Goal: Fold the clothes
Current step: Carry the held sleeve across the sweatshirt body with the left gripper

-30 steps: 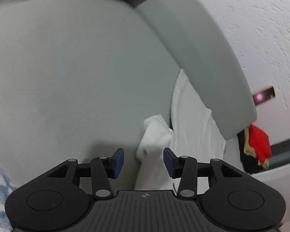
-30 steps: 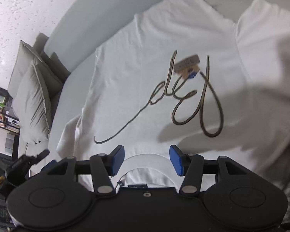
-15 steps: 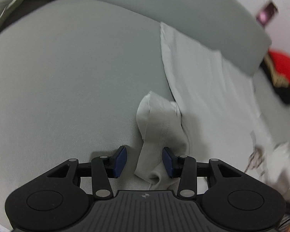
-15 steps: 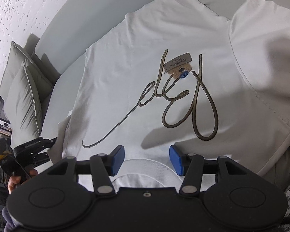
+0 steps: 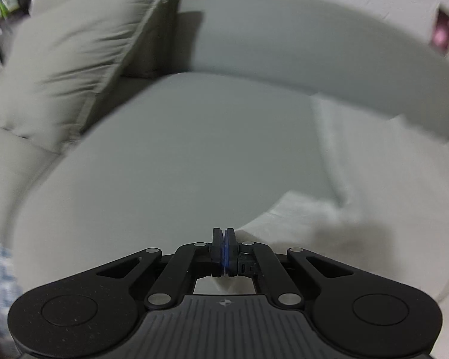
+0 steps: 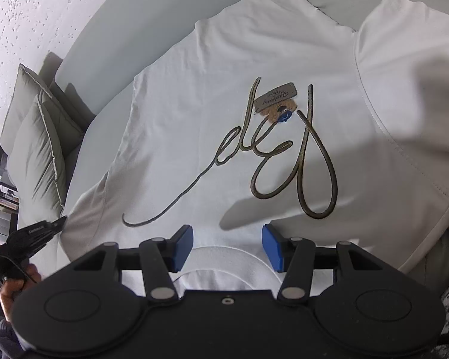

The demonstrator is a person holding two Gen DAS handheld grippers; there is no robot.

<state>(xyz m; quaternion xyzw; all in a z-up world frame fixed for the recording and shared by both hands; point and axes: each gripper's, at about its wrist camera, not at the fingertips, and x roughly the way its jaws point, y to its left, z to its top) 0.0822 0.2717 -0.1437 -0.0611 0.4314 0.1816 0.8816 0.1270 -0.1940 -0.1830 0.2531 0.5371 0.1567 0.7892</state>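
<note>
- Left wrist view: the left gripper (image 5: 223,249) has its jaws pressed together, and a sliver of white cloth shows just under the closed pads, so they look clamped on the sleeve (image 5: 308,227) of the white T-shirt (image 5: 383,161); the picture is blurred, so how much cloth is caught cannot be told.
- Just beyond the closed pads, that sleeve runs up and to the right into the shirt's body, which lies flat on the grey sofa seat (image 5: 179,155).
- Farther out, the sofa's curved backrest (image 5: 299,39) crosses the top, and a grey cushion (image 5: 71,56) leans at the upper left.
- Right wrist view: the right gripper (image 6: 227,246) has its jaws apart with nothing between the blue pads (image 6: 183,246); it hangs over the shirt's neckline (image 6: 224,254).
- Beyond the pads, the shirt lies chest-up on the seat, with a looping dark-gold script (image 6: 284,155) across it and a small brown tag (image 6: 277,99) resting on the lettering.
- One side of the shirt (image 6: 410,95) is folded over onto the chest at the right.
- At the far left the other gripper meets the shirt's edge, held by a hand (image 6: 12,293), with two cushions (image 6: 39,149) behind it.
</note>
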